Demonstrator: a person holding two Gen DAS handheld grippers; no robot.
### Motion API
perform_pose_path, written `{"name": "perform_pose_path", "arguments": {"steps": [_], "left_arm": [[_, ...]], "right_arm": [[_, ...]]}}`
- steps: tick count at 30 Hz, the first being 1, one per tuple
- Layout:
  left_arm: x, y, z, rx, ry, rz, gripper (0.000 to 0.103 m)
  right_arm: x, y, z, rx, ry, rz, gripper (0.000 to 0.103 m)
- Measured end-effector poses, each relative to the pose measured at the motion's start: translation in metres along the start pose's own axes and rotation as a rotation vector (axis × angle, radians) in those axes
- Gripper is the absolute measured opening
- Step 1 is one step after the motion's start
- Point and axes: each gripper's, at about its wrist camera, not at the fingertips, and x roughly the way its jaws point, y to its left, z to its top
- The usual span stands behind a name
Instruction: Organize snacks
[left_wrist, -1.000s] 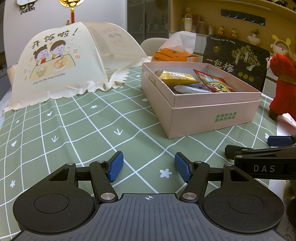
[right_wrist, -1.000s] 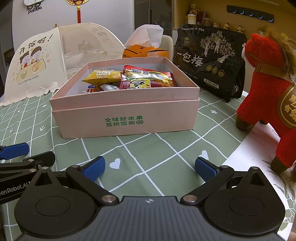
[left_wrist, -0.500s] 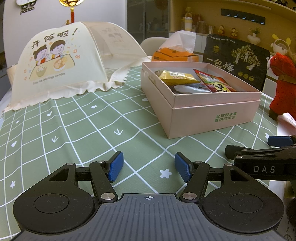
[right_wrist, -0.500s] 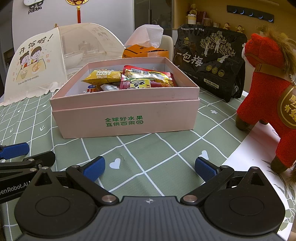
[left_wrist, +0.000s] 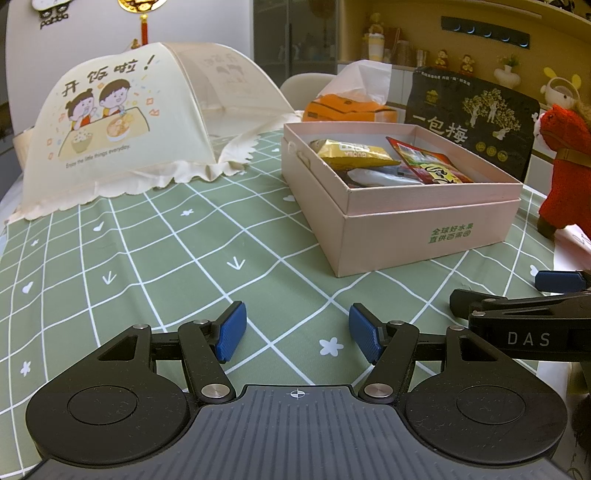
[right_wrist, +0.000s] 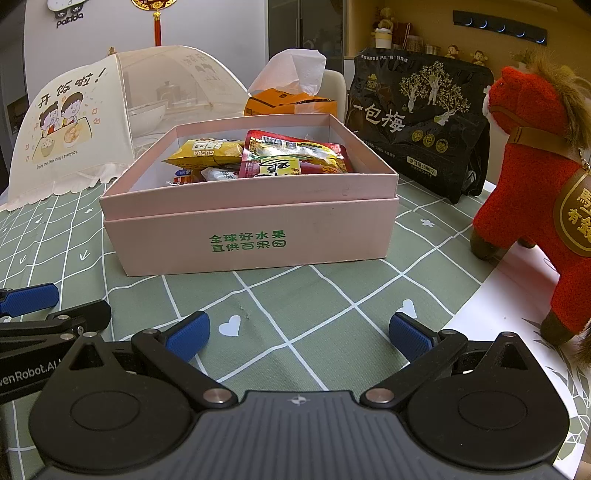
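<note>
A pink cardboard box (left_wrist: 424, 225) (right_wrist: 258, 229) with green lettering stands open on the green checked tablecloth. Inside lie a yellow snack bag (left_wrist: 352, 152) (right_wrist: 207, 151), a red snack packet (left_wrist: 432, 166) (right_wrist: 291, 157) and some white and blue wrappers (right_wrist: 218, 173). My left gripper (left_wrist: 295, 332) hovers open over bare cloth, short of the box's near left corner, with nothing between its blue pads. Directly in front of the box, my right gripper (right_wrist: 299, 334) is open and holds nothing. Each gripper shows at the edge of the other's view.
A cream mesh food cover (left_wrist: 122, 122) (right_wrist: 92, 125) stands at the back left. Behind the box are an orange tissue box (right_wrist: 291, 101) and a large black snack bag (right_wrist: 417, 122). A red plush horse (right_wrist: 535, 192) stands at the right, by the cloth's edge.
</note>
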Motion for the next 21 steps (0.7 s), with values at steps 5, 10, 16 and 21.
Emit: {"name": "perform_pose_path", "arguments": {"steps": [5,10,16,21], "left_arm": [[0.0004,0.0002,0.0004,0.000,0.000,0.000,0.068],[0.0002,0.0002,0.0002,0.000,0.000,0.000,0.068],[-0.0001,0.0001,0.0000,0.000,0.000,0.000,0.068],[0.0010,0.0010,0.0001,-0.003,0.000,-0.007,0.067]], "right_arm": [[0.0002,0.0001,-0.0001,0.000,0.000,0.000,0.103],[0.0002,0.0000,0.0001,0.000,0.000,0.000,0.103],[0.0001,0.0000,0.0001,0.000,0.000,0.000,0.103],[0.0001,-0.0001,0.0001,0.000,0.000,0.000,0.103]]}}
